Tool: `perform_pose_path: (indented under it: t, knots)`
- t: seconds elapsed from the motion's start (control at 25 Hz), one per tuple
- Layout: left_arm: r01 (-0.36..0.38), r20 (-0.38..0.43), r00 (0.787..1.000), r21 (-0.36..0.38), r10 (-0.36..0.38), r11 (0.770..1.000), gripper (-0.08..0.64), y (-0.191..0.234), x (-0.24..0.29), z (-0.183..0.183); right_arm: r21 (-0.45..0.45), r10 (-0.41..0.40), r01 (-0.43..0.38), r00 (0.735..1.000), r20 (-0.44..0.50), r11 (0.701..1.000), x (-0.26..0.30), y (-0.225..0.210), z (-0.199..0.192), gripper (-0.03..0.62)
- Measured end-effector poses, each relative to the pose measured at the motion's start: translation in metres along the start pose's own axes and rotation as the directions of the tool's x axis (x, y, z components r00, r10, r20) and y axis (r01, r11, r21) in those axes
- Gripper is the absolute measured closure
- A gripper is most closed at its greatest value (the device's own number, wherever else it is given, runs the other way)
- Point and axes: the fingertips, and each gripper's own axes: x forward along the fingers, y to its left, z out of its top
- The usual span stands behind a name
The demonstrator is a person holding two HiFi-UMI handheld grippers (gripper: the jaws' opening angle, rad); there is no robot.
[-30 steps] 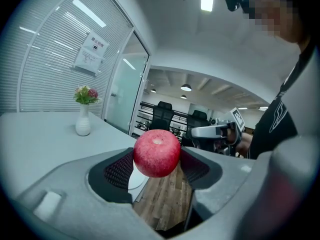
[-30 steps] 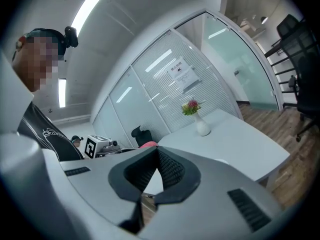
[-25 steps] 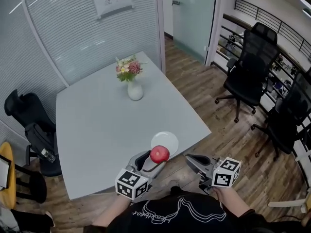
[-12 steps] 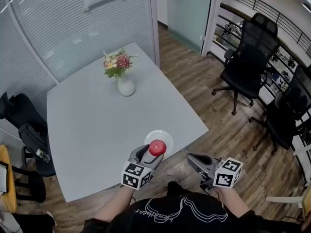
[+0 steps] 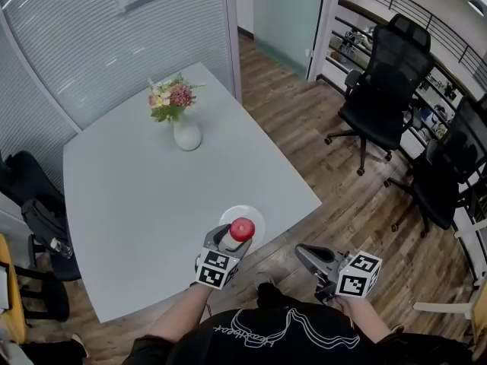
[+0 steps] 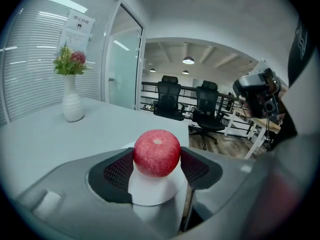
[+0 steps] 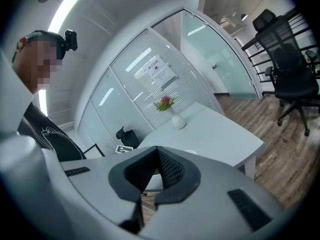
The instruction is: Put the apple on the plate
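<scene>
A red apple [image 5: 242, 229] [image 6: 156, 153] is held between the jaws of my left gripper [image 5: 233, 236] [image 6: 156, 167], which is shut on it. It hangs just above the white plate [image 5: 253, 217] [image 6: 150, 196] near the table's front edge. My right gripper [image 5: 306, 254] [image 7: 154, 170] is off the table to the right, over the wooden floor; its jaws meet with nothing between them.
The grey table [image 5: 152, 196] carries a white vase with flowers [image 5: 185, 131] [image 6: 72, 104] at its far side. Black office chairs [image 5: 378, 105] stand on the wooden floor to the right. A dark chair [image 5: 34, 211] sits at the table's left edge.
My left gripper has carried the apple forward over the plate. The head view has shifted, so the table sits further left. The right gripper has hardly moved.
</scene>
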Motion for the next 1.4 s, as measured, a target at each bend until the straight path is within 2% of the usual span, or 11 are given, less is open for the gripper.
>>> perform_pose_path:
  t: [0.28,0.64,0.88,1.24,1.4]
  knots:
    - [-0.012,-0.027,1.000,-0.010,0.012,1.000,0.259,0.005,0.018,-0.014,0.020,-0.019,0.019,1.000,-0.003,1.000,-0.005,-0.010,-0.002,0.583]
    - [-0.028,-0.019,0.999,0.076,0.030,0.997,0.258,0.005,0.024,-0.013,0.026,-0.016,0.016,1.000,-0.007,1.000,-0.005,-0.013,0.000,0.583]
    - [-0.039,-0.038,0.998,0.075,0.042,0.996,0.242,0.003,0.025,-0.015,0.009,-0.013,0.013,1.000,-0.011,1.000,-0.005,-0.010,-0.001,0.583]
    - [-0.050,0.031,0.998,-0.024,0.050,0.998,0.235,-0.001,-0.019,0.011,-0.053,0.067,-0.066,0.998,0.016,0.996,-0.004,0.023,0.006,0.583]
    - [0.012,0.091,0.996,-0.099,-0.003,0.995,0.238,-0.017,-0.059,0.036,-0.107,0.125,-0.124,0.992,0.002,0.986,-0.005,0.049,0.003,0.583]
